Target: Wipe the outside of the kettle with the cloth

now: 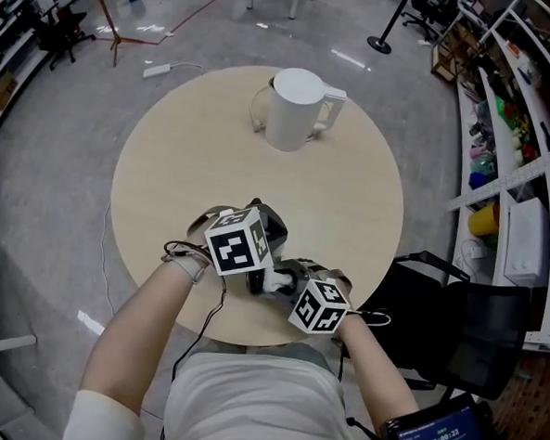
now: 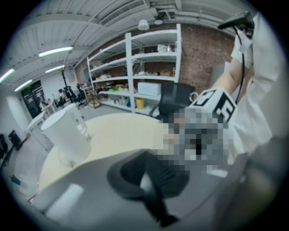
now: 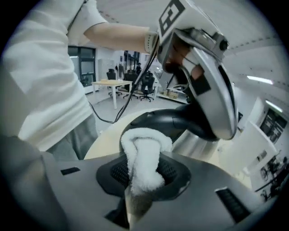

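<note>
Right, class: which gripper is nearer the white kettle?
Left. The left gripper sits near the table's front edge, the kettle far across; the right gripper, holding the cloth, is further back still.

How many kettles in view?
1. The white kettle stands upright at the far side of the round table. The cluttered shelves at right could hide another.

Bare table (image 1: 184, 178) stretch ahead, kettle (image 1: 291, 106) lone obstacle at far edge, left claw (image 1: 258, 279) and right claw (image 1: 284, 279) crowding each other
</note>
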Demonstrator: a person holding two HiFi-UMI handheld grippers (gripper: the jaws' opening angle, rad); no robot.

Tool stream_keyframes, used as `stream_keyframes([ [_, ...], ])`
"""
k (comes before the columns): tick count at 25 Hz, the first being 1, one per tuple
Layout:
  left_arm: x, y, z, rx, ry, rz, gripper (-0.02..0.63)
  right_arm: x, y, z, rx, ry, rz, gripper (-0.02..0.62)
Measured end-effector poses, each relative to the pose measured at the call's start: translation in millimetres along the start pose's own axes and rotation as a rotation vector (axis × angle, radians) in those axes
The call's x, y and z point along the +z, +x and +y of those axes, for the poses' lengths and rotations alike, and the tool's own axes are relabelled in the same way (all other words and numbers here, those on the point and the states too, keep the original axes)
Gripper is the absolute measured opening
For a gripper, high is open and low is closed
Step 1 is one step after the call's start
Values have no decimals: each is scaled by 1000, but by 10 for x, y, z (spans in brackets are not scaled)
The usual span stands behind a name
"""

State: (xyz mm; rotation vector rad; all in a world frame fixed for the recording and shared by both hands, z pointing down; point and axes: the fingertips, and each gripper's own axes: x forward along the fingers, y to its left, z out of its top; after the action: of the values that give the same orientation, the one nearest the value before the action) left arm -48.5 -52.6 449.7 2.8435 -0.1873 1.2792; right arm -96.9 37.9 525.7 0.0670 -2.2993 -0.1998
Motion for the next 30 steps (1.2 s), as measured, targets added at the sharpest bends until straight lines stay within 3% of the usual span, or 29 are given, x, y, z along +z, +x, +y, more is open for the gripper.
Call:
stream_keyframes([
  [4,7,-18,-14,10,2,0,-2,-71,100,57,54,63,24,100],
  [7,44,-29,-25,19,3,-1,0,-456,558,337,153,12,227,100],
  [9,59,-26,-32,20,2,-1,0,-632,714,394,157,-13,325,100],
  [11,33,-22,-37,22,0,1,0,-488,620,339,133,6,282,98],
  [14,-22,-18,-13,26,4,3,0,-35,158,94,31,24,112,98],
  [16,-31,-15,-3,27,5,1,0,61,-24,10,-6,31,82,100],
  [18,-36,-8,-16,25,6,1,0,-58,167,118,24,39,92,100],
  [21,-15,21,-50,19,16,4,3,-469,698,398,118,16,223,100],
  [23,-12,39,-51,18,20,4,6,-527,769,421,124,51,261,98],
  [25,-32,38,-36,21,22,2,6,-309,562,311,87,137,177,98],
  [30,10,47,79,70,-15,-34,0,107,-505,-94,-119,443,-172,98],
])
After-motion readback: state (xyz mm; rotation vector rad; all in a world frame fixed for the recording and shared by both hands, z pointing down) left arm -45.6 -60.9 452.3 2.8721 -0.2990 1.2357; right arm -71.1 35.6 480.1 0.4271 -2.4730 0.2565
